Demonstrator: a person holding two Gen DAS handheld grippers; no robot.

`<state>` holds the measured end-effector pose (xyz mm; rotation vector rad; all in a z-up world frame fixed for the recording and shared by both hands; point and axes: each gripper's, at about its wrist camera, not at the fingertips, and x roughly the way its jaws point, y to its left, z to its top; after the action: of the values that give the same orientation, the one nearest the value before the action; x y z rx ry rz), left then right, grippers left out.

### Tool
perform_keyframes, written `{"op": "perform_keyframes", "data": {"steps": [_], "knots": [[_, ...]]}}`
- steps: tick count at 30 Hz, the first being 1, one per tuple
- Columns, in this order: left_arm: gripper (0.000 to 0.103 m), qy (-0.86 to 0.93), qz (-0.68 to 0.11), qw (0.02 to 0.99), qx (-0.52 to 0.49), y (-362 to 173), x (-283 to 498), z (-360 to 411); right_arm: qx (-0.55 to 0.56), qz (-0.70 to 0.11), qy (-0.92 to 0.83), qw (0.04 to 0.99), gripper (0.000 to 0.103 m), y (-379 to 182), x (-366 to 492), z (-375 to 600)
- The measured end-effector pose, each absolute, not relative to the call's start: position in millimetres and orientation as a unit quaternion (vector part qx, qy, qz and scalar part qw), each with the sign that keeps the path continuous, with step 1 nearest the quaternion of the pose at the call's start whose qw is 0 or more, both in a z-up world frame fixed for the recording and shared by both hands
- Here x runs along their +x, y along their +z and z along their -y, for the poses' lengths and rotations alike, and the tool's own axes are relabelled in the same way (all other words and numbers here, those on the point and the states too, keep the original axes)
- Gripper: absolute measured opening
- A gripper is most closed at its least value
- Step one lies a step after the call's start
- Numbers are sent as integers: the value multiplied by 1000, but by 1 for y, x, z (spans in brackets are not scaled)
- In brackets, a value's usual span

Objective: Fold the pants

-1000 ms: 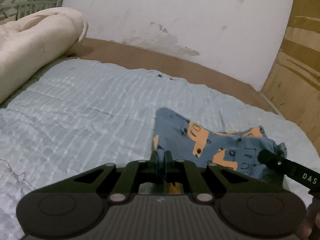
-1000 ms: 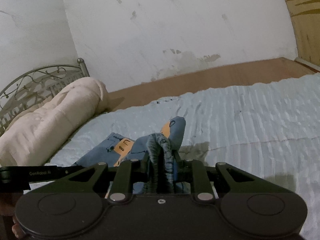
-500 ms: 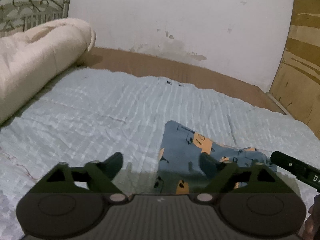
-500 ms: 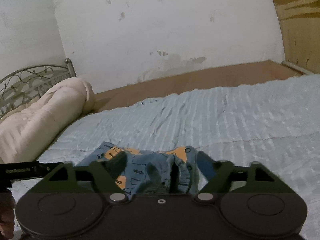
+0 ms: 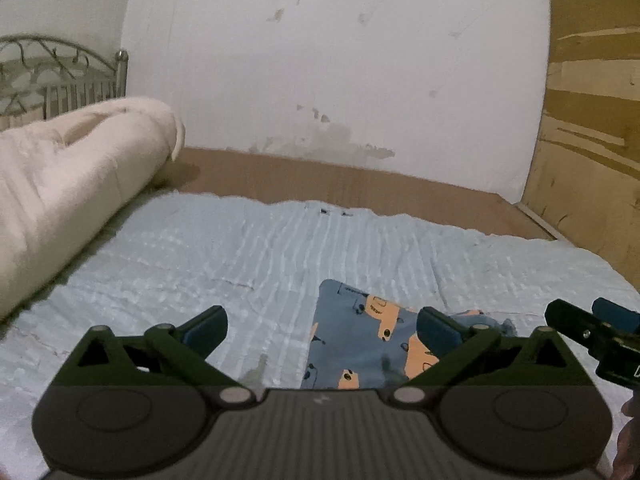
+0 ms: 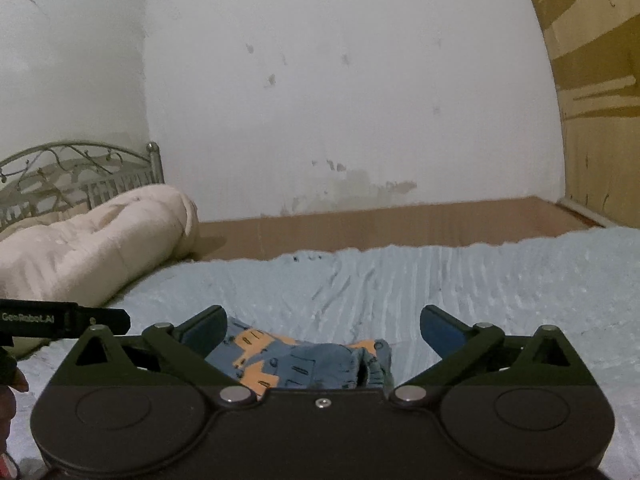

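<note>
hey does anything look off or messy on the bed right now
The pants lie on the blue bedspread in a folded bundle, but the end nearest the right gripper is bunched and rumpled rather than flat. Both the right gripper and the left gripper are open and hold nothing. The wall has peeling, stained patches.

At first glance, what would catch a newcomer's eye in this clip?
The blue pants with orange patches, lying bunched on the pale blue bedspread, stand out first. Both the left gripper and the right gripper hang open above them, and a rolled cream quilt lies at far left.
</note>
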<state>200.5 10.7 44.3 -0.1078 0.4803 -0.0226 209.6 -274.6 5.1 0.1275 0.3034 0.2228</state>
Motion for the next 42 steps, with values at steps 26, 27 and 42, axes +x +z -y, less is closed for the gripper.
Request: {"op": "perform_keyframes", "data": {"steps": [26, 27, 42], "knots": [[102, -25, -172, 984, -25, 57, 46, -10, 51, -77, 108, 990, 102, 31, 35, 265], [102, -25, -170, 985, -25, 56, 42, -9, 49, -75, 106, 990, 102, 30, 29, 264], [102, -27, -190, 981, -4, 15, 3, 0, 37, -89, 72, 993, 102, -6, -22, 263]]}}
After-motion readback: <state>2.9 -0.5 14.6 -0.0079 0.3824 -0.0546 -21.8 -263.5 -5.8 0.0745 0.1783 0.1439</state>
